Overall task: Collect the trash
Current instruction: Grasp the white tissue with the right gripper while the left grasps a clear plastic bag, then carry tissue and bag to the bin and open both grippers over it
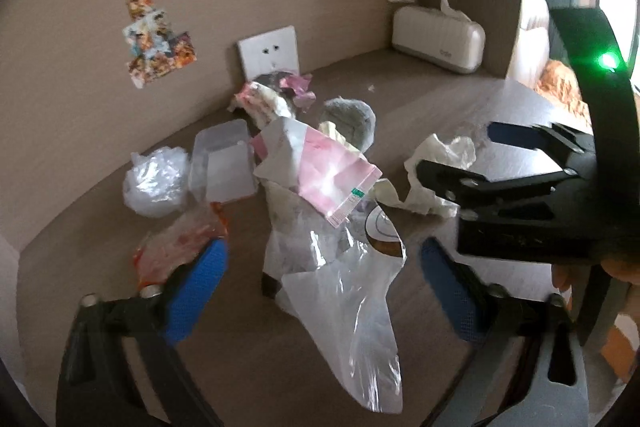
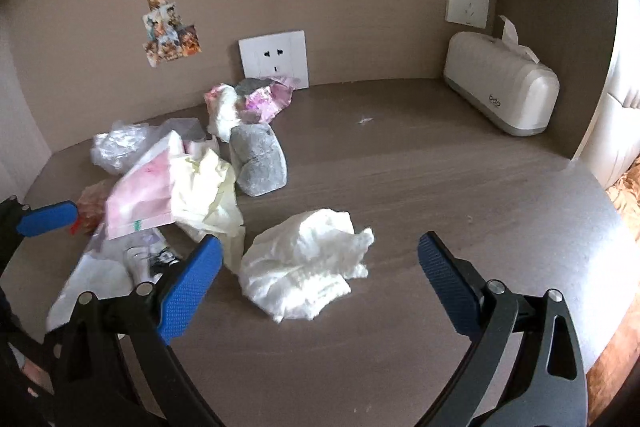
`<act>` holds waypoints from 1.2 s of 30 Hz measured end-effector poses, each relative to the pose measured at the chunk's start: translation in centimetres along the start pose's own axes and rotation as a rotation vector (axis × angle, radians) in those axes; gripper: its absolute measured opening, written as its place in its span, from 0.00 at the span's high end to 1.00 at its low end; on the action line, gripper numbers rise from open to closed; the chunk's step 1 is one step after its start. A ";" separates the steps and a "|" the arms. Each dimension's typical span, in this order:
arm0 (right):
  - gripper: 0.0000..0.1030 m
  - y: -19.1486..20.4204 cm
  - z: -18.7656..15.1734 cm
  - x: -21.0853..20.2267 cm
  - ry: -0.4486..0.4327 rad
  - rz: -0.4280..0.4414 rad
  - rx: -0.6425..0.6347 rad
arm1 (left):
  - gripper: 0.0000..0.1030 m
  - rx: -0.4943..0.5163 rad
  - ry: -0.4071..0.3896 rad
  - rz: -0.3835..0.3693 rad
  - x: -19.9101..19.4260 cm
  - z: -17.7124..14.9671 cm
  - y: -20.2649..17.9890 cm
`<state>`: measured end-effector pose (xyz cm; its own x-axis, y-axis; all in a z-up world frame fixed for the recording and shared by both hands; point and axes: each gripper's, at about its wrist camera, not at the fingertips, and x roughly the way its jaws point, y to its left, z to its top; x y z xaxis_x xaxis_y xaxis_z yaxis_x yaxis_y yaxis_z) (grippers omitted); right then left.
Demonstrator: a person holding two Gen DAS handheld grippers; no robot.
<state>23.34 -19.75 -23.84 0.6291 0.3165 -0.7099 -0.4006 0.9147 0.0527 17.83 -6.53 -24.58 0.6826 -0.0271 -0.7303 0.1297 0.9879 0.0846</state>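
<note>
Trash lies in a heap on the brown table [image 2: 440, 167]. In the left wrist view my left gripper [image 1: 324, 291] is open just above a clear plastic bag [image 1: 352, 315], which lies between its blue pads untouched. A pink and white packet [image 1: 332, 171] rests on the heap behind the bag. In the right wrist view my right gripper [image 2: 320, 287] is open around a crumpled white tissue [image 2: 308, 267], with gaps on both sides. The left view shows the right gripper [image 1: 472, 155] over that tissue [image 1: 436, 163]. One blue left fingertip [image 2: 48, 219] shows at the right view's left edge.
A grey fuzzy lump [image 2: 260, 163], pink wrappers [image 2: 260, 103], a clear plastic box [image 1: 224, 163], a balled clear film [image 1: 156, 183] and an orange wrapper [image 1: 180, 251] crowd the left. A tissue box [image 2: 504, 87] stands back right by the wall. The table's edge curves at right.
</note>
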 end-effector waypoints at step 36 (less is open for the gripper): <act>0.81 -2.0 -0.7 -25.7 -0.313 -0.174 0.137 | 0.77 0.182 -0.283 -0.272 -16.5 6.2 -7.4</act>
<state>7.49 -29.90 -6.17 0.8613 0.1956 -0.4689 -0.1903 0.9799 0.0591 10.08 -14.32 -8.92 0.7733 -0.3485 -0.5297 0.4395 0.8967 0.0517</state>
